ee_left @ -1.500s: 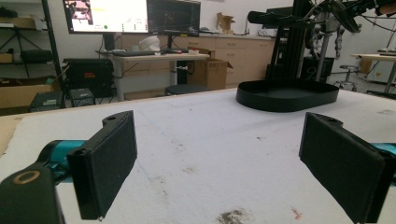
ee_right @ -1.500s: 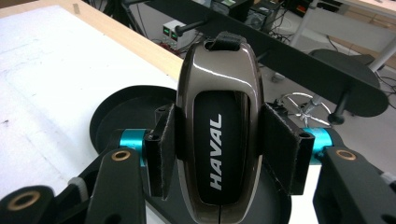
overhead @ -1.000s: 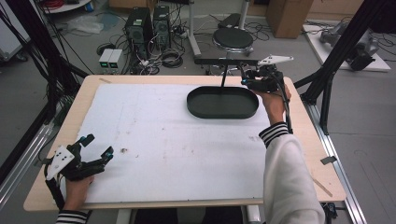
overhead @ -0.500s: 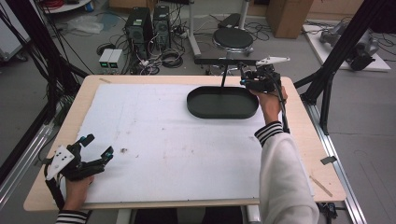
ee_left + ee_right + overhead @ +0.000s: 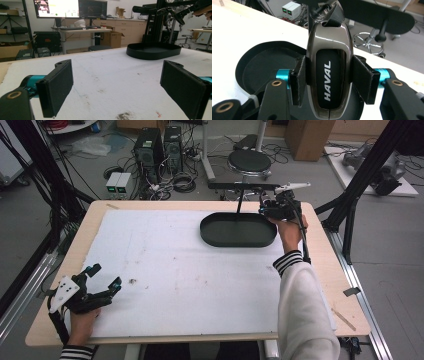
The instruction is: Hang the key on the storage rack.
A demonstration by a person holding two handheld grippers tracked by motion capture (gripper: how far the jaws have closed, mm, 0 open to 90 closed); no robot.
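Note:
A glossy dark car key fob (image 5: 328,72) lettered HAVAL is clamped upright between the pads of my right gripper (image 5: 328,80), a black strap hanging at its far end. The gripper (image 5: 266,210) is held over the far right end of the black oval tray (image 5: 210,237), which shows under the fob (image 5: 262,65) with nothing in it. My left gripper (image 5: 106,275) rests low at the table's near left corner. Its jaws stand wide open with nothing between them (image 5: 116,85). From there the tray (image 5: 153,51) lies far off across the white mat.
A white mat (image 5: 165,265) covers most of the wooden table (image 5: 345,285). A black frame post (image 5: 350,205) stands by the table's right edge. Behind the far edge are a stool (image 5: 248,162), computer towers (image 5: 157,145) and cables on the floor.
The right hand with the key fob has edged slightly left at the tray's right end. The left gripper has stayed put.

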